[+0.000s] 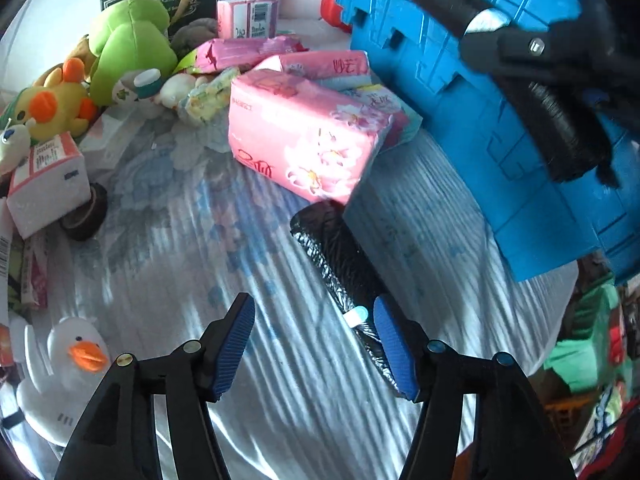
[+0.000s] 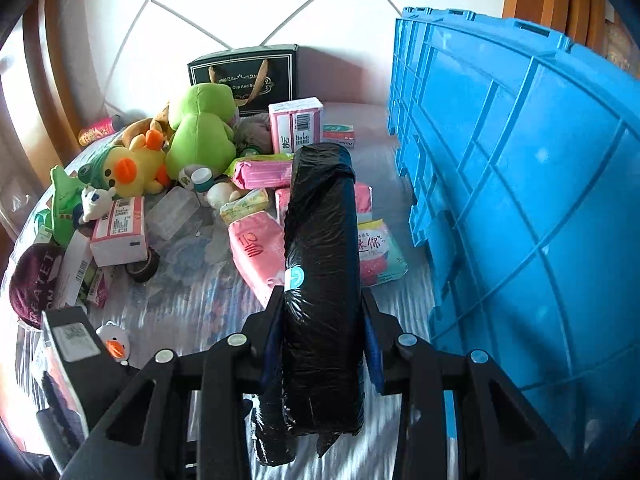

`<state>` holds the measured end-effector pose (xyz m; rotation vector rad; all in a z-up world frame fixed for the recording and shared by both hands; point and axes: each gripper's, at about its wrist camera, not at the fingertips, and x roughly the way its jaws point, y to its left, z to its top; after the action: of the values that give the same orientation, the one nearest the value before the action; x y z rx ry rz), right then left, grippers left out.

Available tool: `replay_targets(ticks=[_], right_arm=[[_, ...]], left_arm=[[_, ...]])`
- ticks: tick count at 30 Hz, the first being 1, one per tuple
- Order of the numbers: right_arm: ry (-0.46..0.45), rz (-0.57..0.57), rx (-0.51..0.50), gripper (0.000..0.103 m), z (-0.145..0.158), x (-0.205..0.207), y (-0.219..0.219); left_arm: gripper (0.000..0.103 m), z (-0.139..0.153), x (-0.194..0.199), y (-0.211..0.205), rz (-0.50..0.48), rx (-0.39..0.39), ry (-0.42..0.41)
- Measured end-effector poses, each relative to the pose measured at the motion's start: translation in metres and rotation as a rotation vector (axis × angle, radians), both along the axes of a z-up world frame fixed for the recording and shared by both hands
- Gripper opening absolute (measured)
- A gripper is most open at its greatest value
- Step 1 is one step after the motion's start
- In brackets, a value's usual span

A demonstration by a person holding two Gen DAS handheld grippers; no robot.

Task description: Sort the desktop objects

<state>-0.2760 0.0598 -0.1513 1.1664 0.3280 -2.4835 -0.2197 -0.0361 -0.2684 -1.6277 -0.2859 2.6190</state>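
Nearest my left lens, the left tool (image 1: 316,346) is hanging spread over the tabletop (image 1: 248,360), pinching nothing; one black bag roll (image 1: 344,268) is lying by its right-hand pad. Moving rightward, my right tool (image 2: 322,344) is clamping a second black roll (image 2: 322,280), carrying it beside the blue crate (image 2: 520,208). I'm judging sorting as barely begun: the crate's inside is hidden, and the pile is waiting. I'm counting two black rolls, about four pink tissue packs (image 1: 304,140), one green plush (image 2: 200,132), one yellow duck (image 2: 128,170).

Blue crate (image 2: 520,200) blocks right; centre cloth (image 1: 168,264) free
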Motion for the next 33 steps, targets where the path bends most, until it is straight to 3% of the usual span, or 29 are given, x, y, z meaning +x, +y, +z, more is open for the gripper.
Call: replay_targets(ticks=[8, 12, 14, 19, 26, 33], right_arm=[[0.038, 0.017, -0.017, 0.034, 0.014, -0.013, 0.010], [0.041, 0.029, -0.019, 0.034, 0.016, -0.018, 0.013], [0.041, 0.034, -0.020, 0.034, 0.017, -0.019, 0.015], [0.033, 0.051, -0.022, 0.034, 0.014, -0.019, 0.016], [0.027, 0.065, -0.026, 0.034, 0.013, -0.009, 0.017], [0.064, 0.039, -0.043, 0.034, 0.034, 0.023, 0.015]], left_arm=[[0.068, -0.023, -0.020, 0.034, 0.035, -0.043, -0.065], [0.067, -0.035, -0.028, 0.044, 0.054, -0.130, -0.063], [0.049, -0.032, -0.028, 0.046, 0.037, -0.137, -0.054], [0.038, -0.025, -0.025, 0.035, 0.033, -0.124, -0.057], [0.036, 0.019, -0.008, 0.014, 0.038, -0.158, 0.037], [0.036, 0.066, 0.007, -0.018, 0.057, -0.214, 0.137]])
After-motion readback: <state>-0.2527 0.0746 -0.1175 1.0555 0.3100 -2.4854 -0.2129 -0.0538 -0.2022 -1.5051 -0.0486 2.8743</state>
